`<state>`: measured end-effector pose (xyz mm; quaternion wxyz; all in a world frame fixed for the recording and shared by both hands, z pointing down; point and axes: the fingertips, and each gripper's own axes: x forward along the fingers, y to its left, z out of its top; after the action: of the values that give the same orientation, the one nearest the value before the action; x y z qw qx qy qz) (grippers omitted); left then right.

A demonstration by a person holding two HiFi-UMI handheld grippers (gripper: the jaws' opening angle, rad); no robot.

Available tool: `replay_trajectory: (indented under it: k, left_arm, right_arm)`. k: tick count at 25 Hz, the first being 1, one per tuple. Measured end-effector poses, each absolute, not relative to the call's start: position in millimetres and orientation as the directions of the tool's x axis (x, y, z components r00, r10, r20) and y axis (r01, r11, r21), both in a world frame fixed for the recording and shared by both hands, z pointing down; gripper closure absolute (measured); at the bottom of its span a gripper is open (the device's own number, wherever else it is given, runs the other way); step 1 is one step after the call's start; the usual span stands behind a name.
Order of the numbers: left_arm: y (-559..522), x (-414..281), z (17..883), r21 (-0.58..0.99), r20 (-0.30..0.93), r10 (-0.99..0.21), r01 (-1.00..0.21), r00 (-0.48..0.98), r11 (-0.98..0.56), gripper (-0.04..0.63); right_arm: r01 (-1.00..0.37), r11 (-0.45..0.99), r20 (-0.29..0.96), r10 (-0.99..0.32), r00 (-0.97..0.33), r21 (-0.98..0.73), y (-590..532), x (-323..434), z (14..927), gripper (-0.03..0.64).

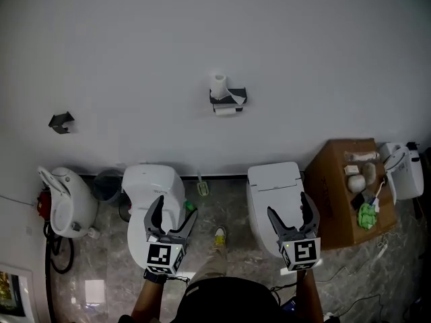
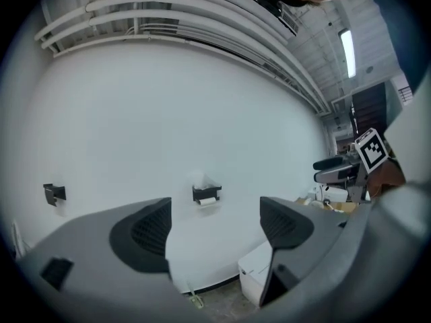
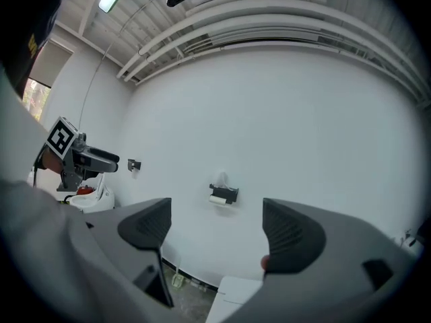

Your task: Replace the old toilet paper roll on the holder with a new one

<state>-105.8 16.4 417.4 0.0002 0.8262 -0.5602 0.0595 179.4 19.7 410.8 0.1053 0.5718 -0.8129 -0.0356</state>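
A black holder (image 1: pixel 228 99) is fixed to the white wall, with a nearly spent roll (image 1: pixel 225 111) hanging under it and a fresh white roll (image 1: pixel 217 84) standing on its top shelf. The same holder (image 2: pixel 206 194) shows far off between the jaws in the left gripper view, and the holder (image 3: pixel 224 194) shows likewise in the right gripper view. My left gripper (image 1: pixel 174 214) is open and empty above the left toilet. Over the right toilet my right gripper (image 1: pixel 291 210) is open and empty too. Both are well short of the wall.
Two white toilets (image 1: pixel 156 187) (image 1: pixel 275 187) stand against the wall. A cardboard box (image 1: pixel 343 190) at right carries small items. At left are a white appliance (image 1: pixel 66 200), a grey bin (image 1: pixel 108 184) and a second black wall bracket (image 1: pixel 60 122). A green brush (image 1: pixel 203 188) lies between the toilets.
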Motion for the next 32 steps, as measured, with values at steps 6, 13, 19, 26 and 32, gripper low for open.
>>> replay_trajectory:
  k: [6,13,19,26,32]
  left_arm:
    - [-83.1,-117.4,418.3,-0.033,0.088,-0.922,-0.924,0.377,-0.381,0.179]
    - [-178.3,-132.1,420.9,-0.016,0.060,-0.918,-0.919,0.392,-0.394,0.179]
    - [-221.3,-136.8,431.4,-0.024,0.049,-0.923,-0.924,0.381,-0.382,0.179]
    - [-237.4,-126.3,451.7,0.020,0.058,-0.924,-0.926,0.378,-0.377,0.179]
    - [-262.0,-114.7,457.9,0.012,0.068,-0.912,-0.915,0.404,-0.404,0.179]
  right_arm:
    - [-0.905,0.338,0.144,-0.940,-0.310,0.259,-80.0,162.7,397.6,0.193]
    - [-0.873,0.367,0.195,-0.928,-0.319,0.321,-170.6,128.8,409.4,0.193]
    - [-0.847,0.404,0.244,-0.910,-0.334,0.346,-211.0,116.5,431.8,0.193]
    - [-0.794,0.465,0.311,-0.879,-0.362,0.391,-243.7,108.3,460.7,0.193]
    - [-0.680,0.473,0.313,-0.881,-0.355,0.560,-279.6,98.3,471.2,0.195]
